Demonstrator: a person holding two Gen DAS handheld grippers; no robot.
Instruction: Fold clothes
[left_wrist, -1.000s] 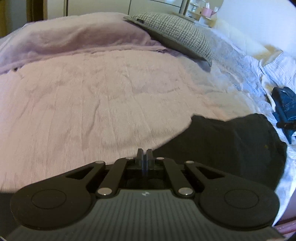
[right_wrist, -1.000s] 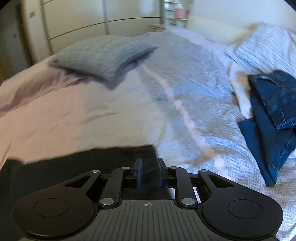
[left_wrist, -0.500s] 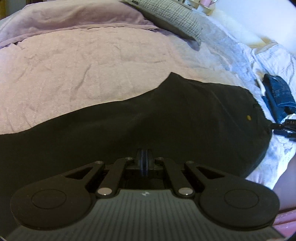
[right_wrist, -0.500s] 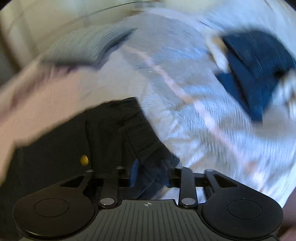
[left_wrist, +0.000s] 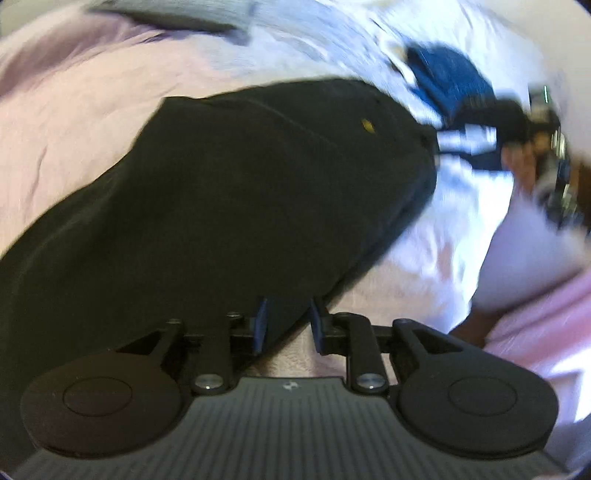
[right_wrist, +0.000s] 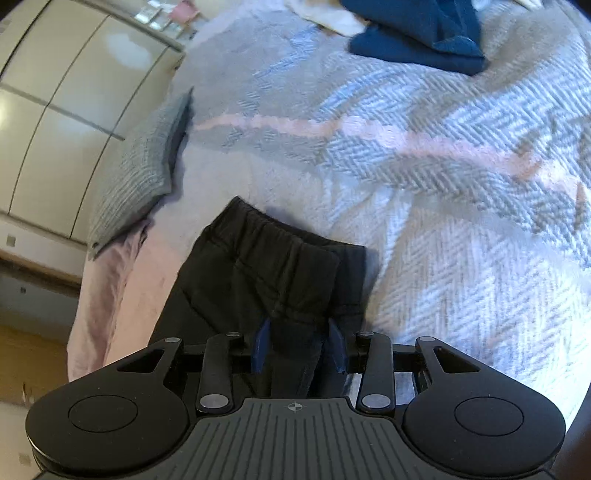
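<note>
Black trousers (right_wrist: 266, 273) lie on the bed (right_wrist: 443, 229), waistband ahead of the right tool (right_wrist: 300, 345), whose jaws are spread over cloth. Left tool (left_wrist: 286, 325) released too, straddling the hem edge. My call: line edges up square, smooth wrinkles before pressing down.

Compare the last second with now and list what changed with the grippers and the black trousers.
The left gripper, shut a second ago, has opened over the black trousers' edge. The right gripper has spread wider, cloth between its fingers. The trousers were carried up across the bed. The blue jeans and grey pillow stayed put.
</note>
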